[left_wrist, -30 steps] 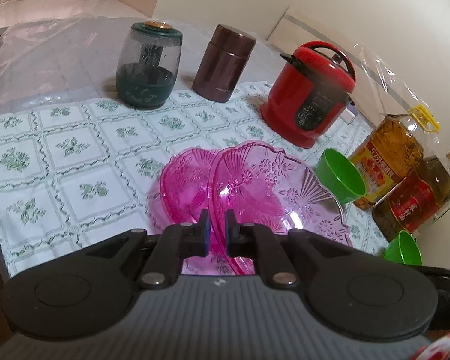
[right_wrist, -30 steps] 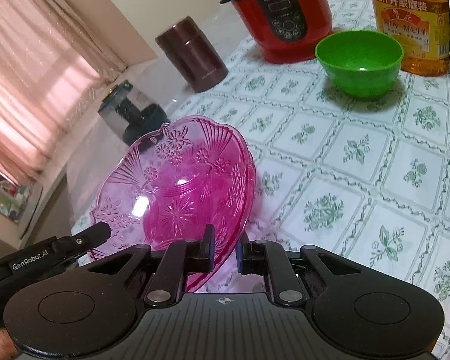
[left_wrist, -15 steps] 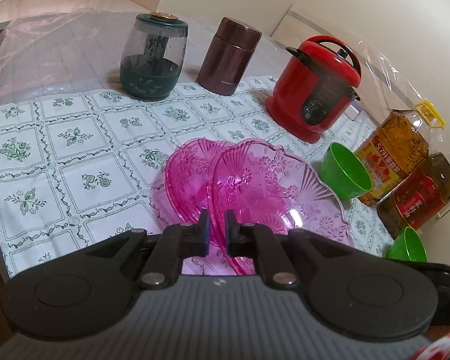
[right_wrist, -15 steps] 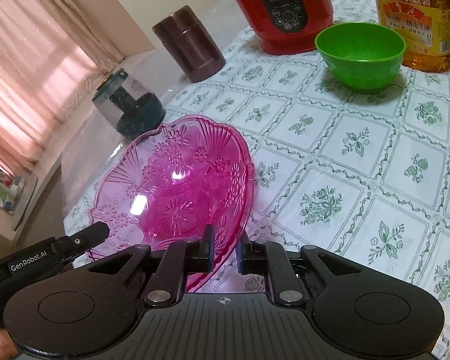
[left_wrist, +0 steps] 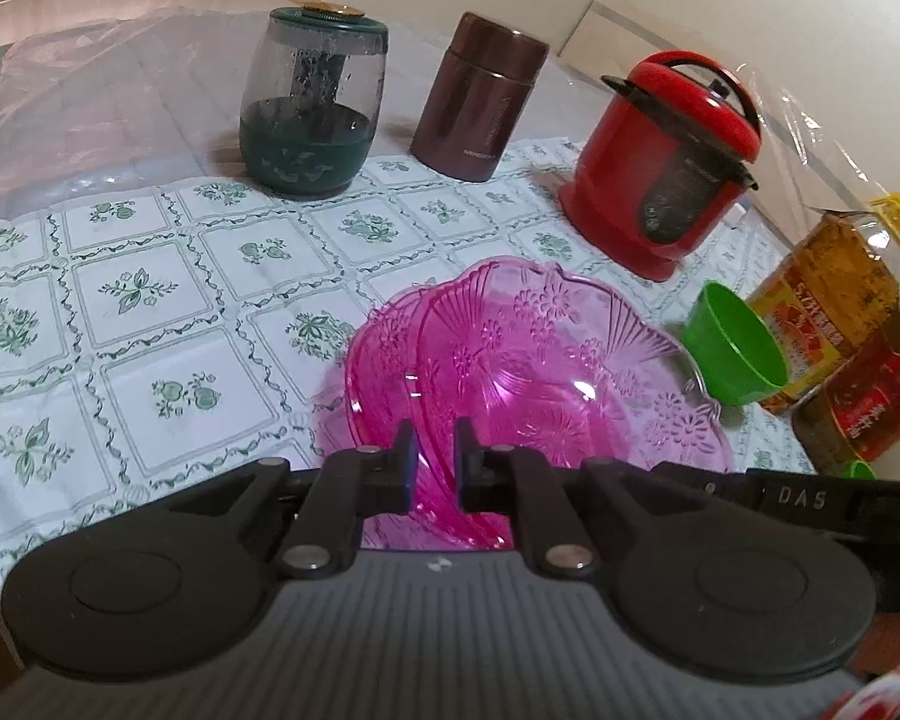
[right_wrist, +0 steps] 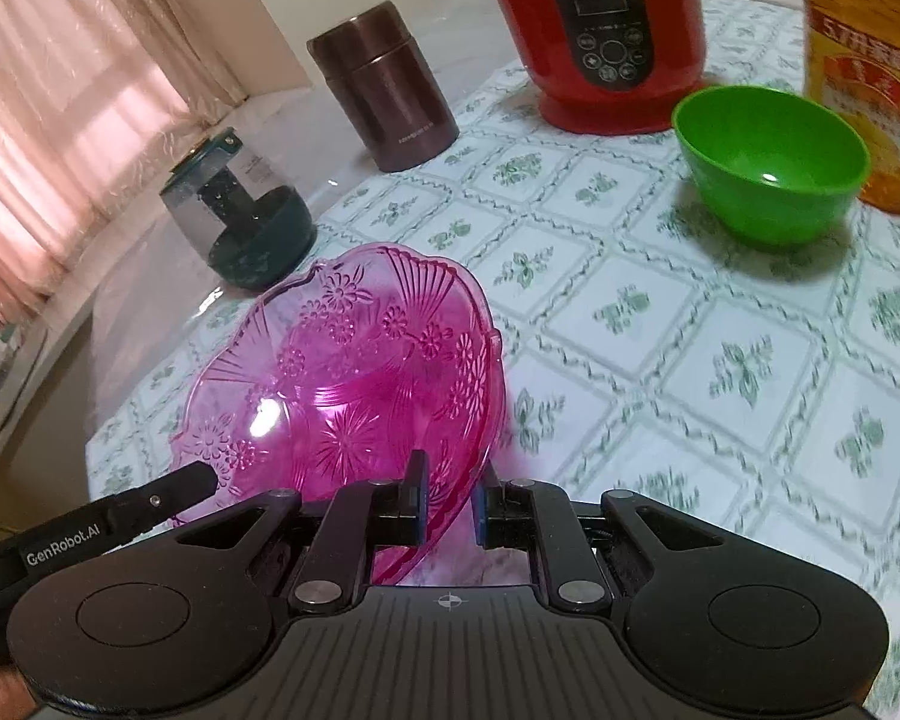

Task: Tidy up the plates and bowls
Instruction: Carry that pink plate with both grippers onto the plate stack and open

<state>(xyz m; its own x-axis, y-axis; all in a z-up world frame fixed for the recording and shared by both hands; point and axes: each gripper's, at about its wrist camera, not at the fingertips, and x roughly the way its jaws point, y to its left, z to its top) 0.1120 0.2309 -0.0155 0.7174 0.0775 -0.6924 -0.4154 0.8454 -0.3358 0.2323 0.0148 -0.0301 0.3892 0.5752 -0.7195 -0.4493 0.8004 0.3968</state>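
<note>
Pink plates point(left_wrist: 546, 372) sit between our two grippers, nested and tilted over the flowered tablecloth point(left_wrist: 150, 300). Our left gripper point(left_wrist: 431, 468) has its fingers drawn close, pinching the near rim of the plates. Our right gripper point(right_wrist: 448, 498) is likewise nearly closed on the plates' point(right_wrist: 354, 384) edge, and the left fingertip touches the rim from the other side. We see translucent moulded plastic with scalloped edges, pressed flowers and fan ribs. Beyond, a smooth green bowl point(right_wrist: 768, 162) stands with nothing in it, beside an amber oil bottle point(left_wrist: 822, 312). A red cooker point(left_wrist: 666, 156), a brown flask point(left_wrist: 480, 96) and a glass jar point(left_wrist: 312, 102) holding dark liquid stand farther back.
</note>
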